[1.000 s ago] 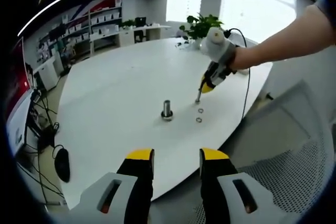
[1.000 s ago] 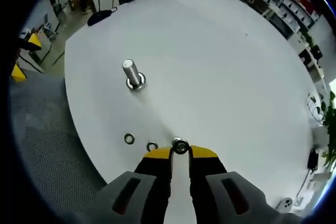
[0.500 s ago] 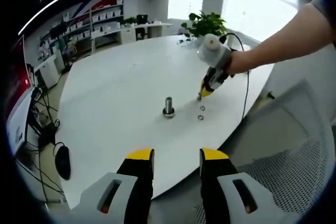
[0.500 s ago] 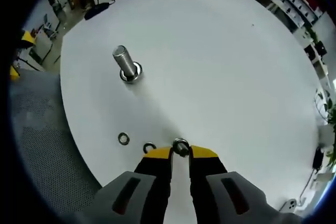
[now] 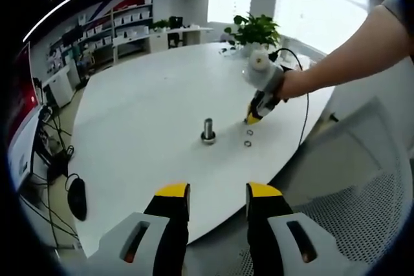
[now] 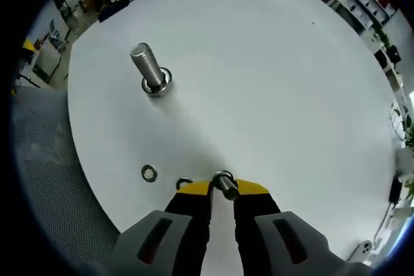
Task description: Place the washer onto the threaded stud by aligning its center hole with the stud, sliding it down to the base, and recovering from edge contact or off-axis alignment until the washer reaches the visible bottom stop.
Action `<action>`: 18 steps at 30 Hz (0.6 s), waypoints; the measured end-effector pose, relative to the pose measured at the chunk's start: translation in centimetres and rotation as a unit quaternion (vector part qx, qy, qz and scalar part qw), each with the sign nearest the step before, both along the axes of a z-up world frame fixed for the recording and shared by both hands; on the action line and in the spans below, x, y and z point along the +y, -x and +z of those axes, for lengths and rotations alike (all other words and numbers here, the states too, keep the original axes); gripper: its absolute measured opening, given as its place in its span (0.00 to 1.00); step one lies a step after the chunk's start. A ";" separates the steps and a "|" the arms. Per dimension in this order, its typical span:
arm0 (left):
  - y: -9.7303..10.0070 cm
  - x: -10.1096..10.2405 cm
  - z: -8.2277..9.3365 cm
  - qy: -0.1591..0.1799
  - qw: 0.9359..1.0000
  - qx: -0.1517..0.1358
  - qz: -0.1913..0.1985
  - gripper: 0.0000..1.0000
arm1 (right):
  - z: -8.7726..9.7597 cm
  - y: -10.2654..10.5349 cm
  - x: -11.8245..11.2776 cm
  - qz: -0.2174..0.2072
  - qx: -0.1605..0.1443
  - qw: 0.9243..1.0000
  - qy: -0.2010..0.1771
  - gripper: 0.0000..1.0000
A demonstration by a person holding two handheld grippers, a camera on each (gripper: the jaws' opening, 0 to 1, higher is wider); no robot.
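Yellow fingertips (image 6: 249, 188) of the right gripper (image 6: 222, 189) pinched tight on a small silver metal washer (image 6: 224, 181), held edge-on above the round white table (image 6: 272, 82). Also visible in the left gripper view (image 5: 253, 118), gripped by a person's hand (image 5: 292, 84). Two more small silver rings (image 6: 149, 173) lying flat on the table just left of the tips. Upright threaded steel stud (image 6: 148, 69) farther off to the left, well apart from the washer. Left gripper (image 5: 217, 192) hanging back off the table's near edge, jaws spread, nothing between them. Green potted plant (image 5: 256, 29) on the far side.
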State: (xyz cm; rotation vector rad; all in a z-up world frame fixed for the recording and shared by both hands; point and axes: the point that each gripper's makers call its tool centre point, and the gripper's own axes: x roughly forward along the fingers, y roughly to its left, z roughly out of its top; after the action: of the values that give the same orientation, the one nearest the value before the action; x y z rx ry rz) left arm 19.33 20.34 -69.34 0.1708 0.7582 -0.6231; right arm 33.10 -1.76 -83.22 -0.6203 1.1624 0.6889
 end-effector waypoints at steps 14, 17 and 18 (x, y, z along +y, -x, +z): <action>0.0 -0.1 0.1 0.000 1.000 -0.001 -0.002 0.33 | 0.5 0.3 -0.6 -0.003 -0.015 1.000 0.000 0.22; 0.0 -0.1 0.1 0.000 1.000 -0.002 -0.003 0.33 | 0.7 0.6 -0.9 -0.008 -0.016 1.000 -0.002 0.22; 0.0 -0.2 0.1 0.001 1.000 -0.002 -0.005 0.33 | 0.8 0.9 -0.9 -0.013 -0.016 1.000 -0.004 0.23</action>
State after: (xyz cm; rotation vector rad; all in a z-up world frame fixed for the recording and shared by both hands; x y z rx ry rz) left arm 19.31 20.19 -69.23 0.1742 0.7536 -0.6316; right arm 32.24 -2.71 -82.46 -0.6054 1.1360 0.6588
